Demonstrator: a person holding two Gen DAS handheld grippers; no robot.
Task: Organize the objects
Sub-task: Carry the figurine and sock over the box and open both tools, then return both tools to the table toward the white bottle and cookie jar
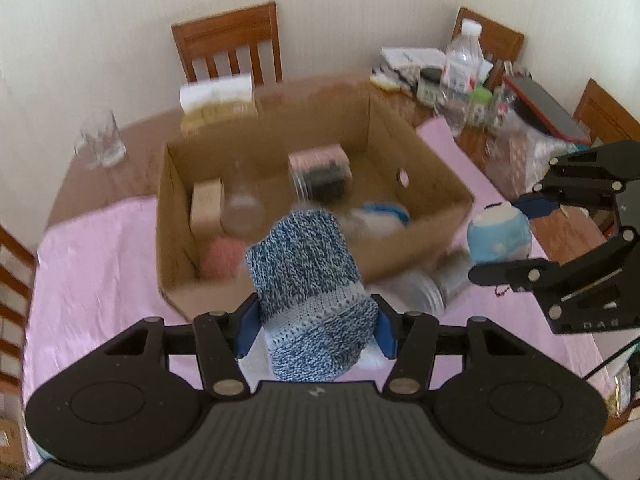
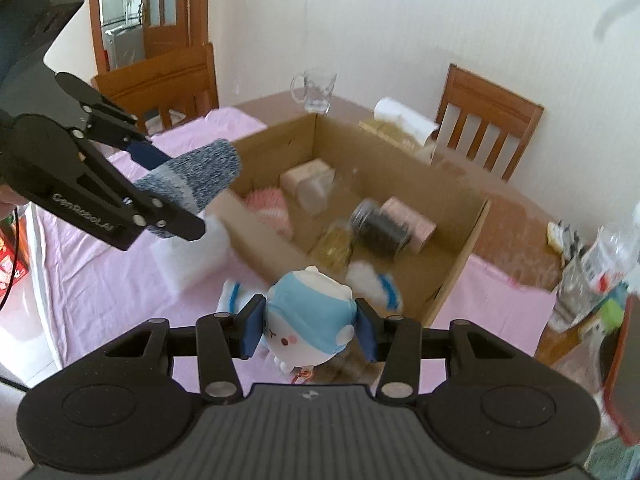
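Motion blur smears the cardboard box [image 1: 420, 168] contents beyond telling

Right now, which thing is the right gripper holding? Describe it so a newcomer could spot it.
Find the open cardboard box on the pink cloth. At its near wall, the right gripper clamps a round plush toy: white face, pale blue cap, unlike the knitted blue sock nearby.

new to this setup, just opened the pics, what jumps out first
The left tongs grip a blue knit sock, held up in front of an open cardboard box on the pink tablecloth. The right tongs clamp a round blue and white plush toy at the box's near corner. Jars and small packages lie jumbled in the box.
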